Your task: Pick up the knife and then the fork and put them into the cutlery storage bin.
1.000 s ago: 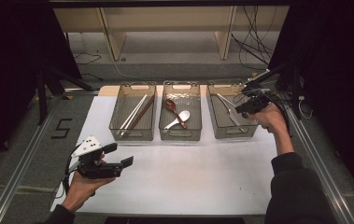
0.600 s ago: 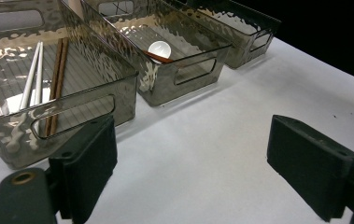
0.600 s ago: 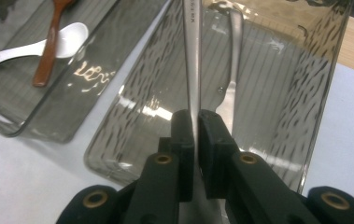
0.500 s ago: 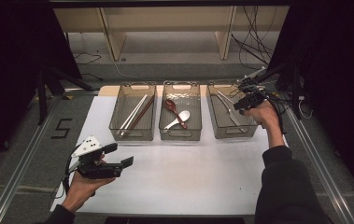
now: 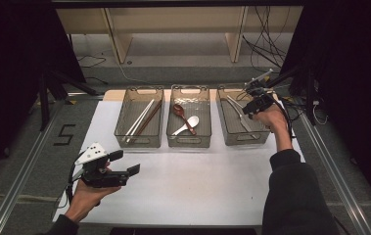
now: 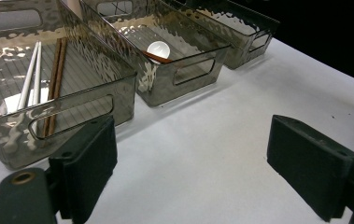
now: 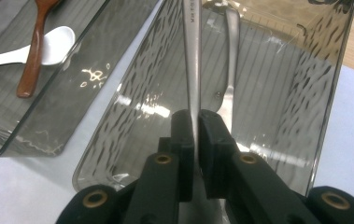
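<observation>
Knife (image 7: 192, 56): steel, clamped by its handle in the right gripper (image 7: 196, 140), jaws closed on it, blade held over the right bin (image 7: 277, 84). A second steel piece (image 7: 230, 65) is seen lying in that bin. Advised handling: the blade is to be lowered flat along the bin floor beside that piece, clear of the wall, before release. Left gripper (image 6: 193, 172): jaws wide apart, nothing held, kept low over the white table (image 5: 197, 181). Markings: stamped letters are seen on the blade, too small to be read; a "5" (image 5: 64, 134) is taped on the floor.
</observation>
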A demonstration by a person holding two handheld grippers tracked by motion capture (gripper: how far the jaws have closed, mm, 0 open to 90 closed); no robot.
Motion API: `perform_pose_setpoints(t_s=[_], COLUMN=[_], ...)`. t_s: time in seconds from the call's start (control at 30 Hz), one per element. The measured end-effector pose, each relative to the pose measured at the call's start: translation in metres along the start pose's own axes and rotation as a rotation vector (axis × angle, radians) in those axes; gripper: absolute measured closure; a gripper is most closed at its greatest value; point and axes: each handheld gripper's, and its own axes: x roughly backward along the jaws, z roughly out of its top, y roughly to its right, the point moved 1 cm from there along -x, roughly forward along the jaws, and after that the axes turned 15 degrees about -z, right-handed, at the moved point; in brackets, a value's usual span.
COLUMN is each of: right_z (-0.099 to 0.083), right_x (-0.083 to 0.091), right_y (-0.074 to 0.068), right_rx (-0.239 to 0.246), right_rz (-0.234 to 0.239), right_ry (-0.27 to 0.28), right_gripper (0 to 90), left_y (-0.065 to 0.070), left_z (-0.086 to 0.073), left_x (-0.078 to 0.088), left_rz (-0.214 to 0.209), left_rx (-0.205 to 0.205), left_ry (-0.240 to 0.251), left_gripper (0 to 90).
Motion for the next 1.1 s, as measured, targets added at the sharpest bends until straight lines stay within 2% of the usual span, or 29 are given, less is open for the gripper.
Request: perform_pose_setpoints(t_s=[0.3,0.37,0.4,0.47,0.57,0.93,1.0,1.1], right_z=[0.004,0.004,0.005,0.005,0.006,-0.005,-0.006,-0.009], right_x=[-0.008,-0.01,-0.01,-0.009,-0.004,0.005,0.006,0.008], right_y=[-0.003,-0.002,-0.001,0.001,0.003,0.006,0.006,0.005], right_rx=[-0.01,-0.02,-0.027,-0.046,-0.037,-0.035,-0.053,-0.054], right_rz=[-0.015,-0.038,-0.033,-0.014,-0.009,0.027,0.048,0.055], right_ry=[-0.006,0.008,0.02,0.046,0.071,0.074,0.075,0.077], right_gripper=[85.3,84.4,84.2,73.5,72.1,60.4,57.6,54.2], left_y=[0.0,0.001,0.001,0.001,0.0,0.001,0.001,0.001], left_z=[0.0,0.0,0.0,0.0,0.0,0.001,0.001,0.001], left_x=[0.0,0.001,0.001,0.001,0.001,0.001,0.001,0.001], left_rz=[0.0,0.0,0.0,0.002,0.002,0.005,0.004,0.004], left_rx=[0.0,-0.001,-0.002,0.001,0.003,-0.001,-0.002,-0.003], left_ry=[0.001,0.001,0.002,0.006,0.005,0.007,0.008,0.005], left_gripper=[15.4,15.5,15.5,15.4,15.5,15.4,15.4,15.5])
